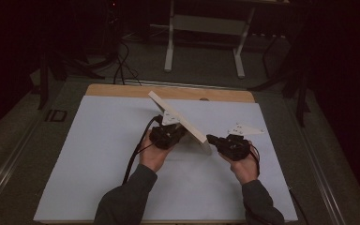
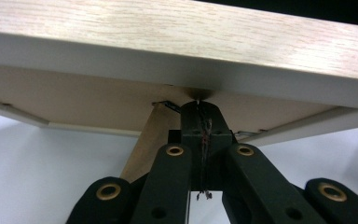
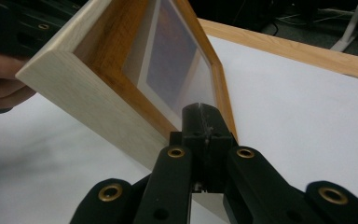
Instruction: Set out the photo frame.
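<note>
Pinching the tilted picture frame, left gripper and right gripper (both clamped).

Pale oak-grain picture frame, black tools, white table sheet.

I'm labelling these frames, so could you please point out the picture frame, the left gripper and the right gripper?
picture frame (image 1: 180,117), high view, on its pale wooden edge.
left gripper (image 2: 198,108), left gripper view, at its closed jaw tips.
right gripper (image 3: 204,112), right gripper view, at its closed jaw tips.
</note>
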### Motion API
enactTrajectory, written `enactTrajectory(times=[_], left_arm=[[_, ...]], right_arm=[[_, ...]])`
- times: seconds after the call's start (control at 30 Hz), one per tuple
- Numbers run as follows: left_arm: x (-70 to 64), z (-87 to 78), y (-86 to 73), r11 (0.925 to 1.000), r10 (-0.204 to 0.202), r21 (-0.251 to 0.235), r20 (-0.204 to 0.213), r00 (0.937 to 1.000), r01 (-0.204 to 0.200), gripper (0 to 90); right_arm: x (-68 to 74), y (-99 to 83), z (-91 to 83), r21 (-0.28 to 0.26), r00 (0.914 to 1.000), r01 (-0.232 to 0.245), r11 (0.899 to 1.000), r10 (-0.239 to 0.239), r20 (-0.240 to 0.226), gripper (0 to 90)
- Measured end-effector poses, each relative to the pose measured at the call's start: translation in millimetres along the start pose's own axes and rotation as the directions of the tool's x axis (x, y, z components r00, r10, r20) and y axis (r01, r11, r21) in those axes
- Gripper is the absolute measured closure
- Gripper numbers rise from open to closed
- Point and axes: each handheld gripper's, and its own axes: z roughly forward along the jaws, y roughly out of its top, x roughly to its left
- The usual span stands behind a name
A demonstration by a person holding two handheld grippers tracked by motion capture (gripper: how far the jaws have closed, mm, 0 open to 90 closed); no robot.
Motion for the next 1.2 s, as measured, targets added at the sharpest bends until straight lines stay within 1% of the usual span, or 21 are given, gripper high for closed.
enactTrajectory(times=[0.1,0.33,0.47,0.63,0.77,0.93,1.2], left_arm=[[0.5,0.0,0.1,1.0,-0.001,0.003,0.008,1.0,0.001,90.0],[-6.4,1.8,-0.6,0.9997,0.02,0.014,0.011,0.9997,-0.02,90.0],[-9.2,1.0,-1.2,0.9996,0.022,0.015,0.018,0.9996,-0.022,90.0],[-12.1,-0.3,-3.4,0.9997,0.022,0.008,0.023,0.9995,-0.023,90.0],[-16.4,-1.9,-4.9,0.9993,0.037,0.006,0.023,0.999,-0.037,90.0],[-14.7,-1.5,-4.6,0.9994,0.033,0.003,0.035,0.9988,-0.033,90.0],[-12.0,-0.7,-3.3,0.9996,0.03,0.002,0.04,0.9988,-0.03,90.0]], right_arm=[[-0.1,-0.6,0.1,-0.004,1.0,-0.003,1.0,0.003,-0.003,90.0],[1.6,-1.1,0.1,-0.005,1.0,-0.004,1.0,0.004,-0.005,90.0],[3.1,-1.8,-0.2,-0.007,0.9999,0.0,1.0,0.0,-0.011,90.0],[6.1,-2.3,0.2,-0.011,0.9998,0.002,1.0,-0.002,-0.021,90.0],[10.5,-1.9,1.2,-0.009,0.9993,0.014,1.0,-0.014,-0.034,90.0],[12.4,-2.2,1.5,-0.012,0.9991,0.01,1.0,-0.011,-0.041,90.0],[17.2,-1.4,3.8,-0.01,0.9983,0.018,1.0,-0.019,-0.055,90.0]])
